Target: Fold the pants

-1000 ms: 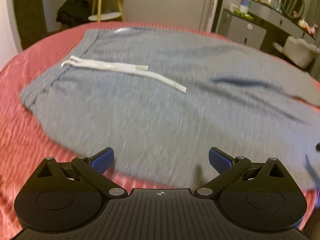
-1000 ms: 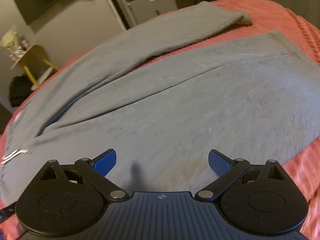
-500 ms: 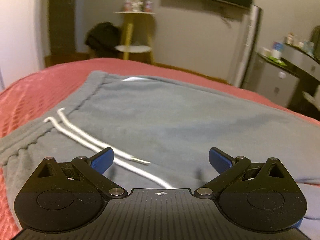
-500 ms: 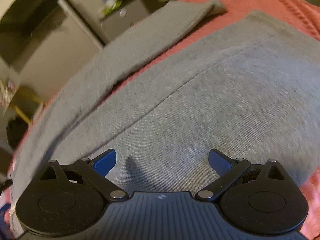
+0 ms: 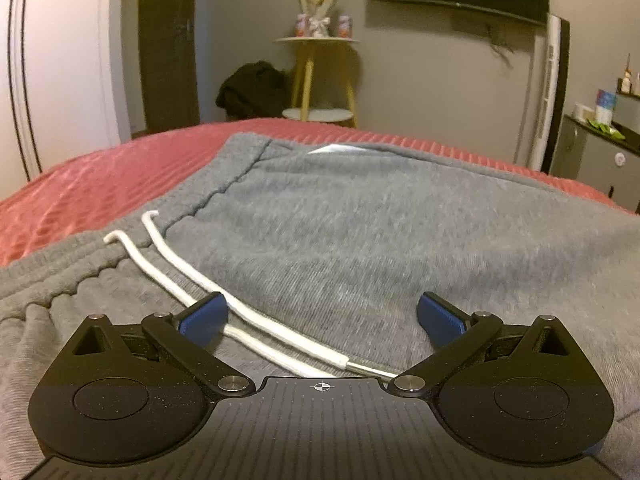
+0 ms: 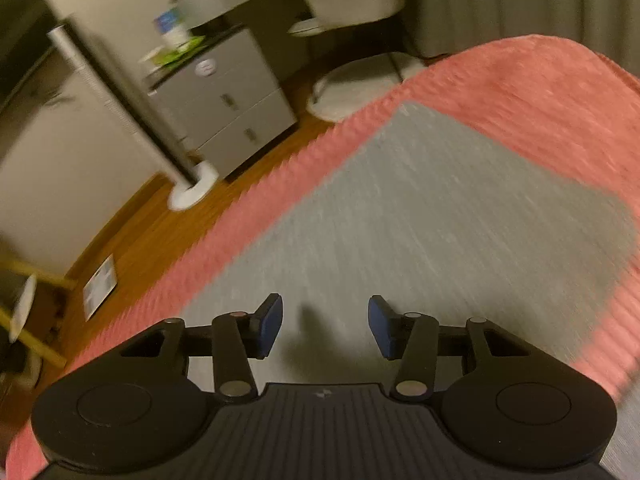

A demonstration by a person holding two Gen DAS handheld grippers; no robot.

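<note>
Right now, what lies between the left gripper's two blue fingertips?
In the left wrist view, the left gripper stands open over the grey pants, and the two white drawstring cords run across the gap, untouched by either pad as far as shows.

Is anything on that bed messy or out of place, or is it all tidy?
Only small things. The white drawstring trails loose across the front of the grey pants instead of lying tucked at the waistband. The pants lie fairly flat on the red bedspread. Nothing looks torn or spilled.
</note>
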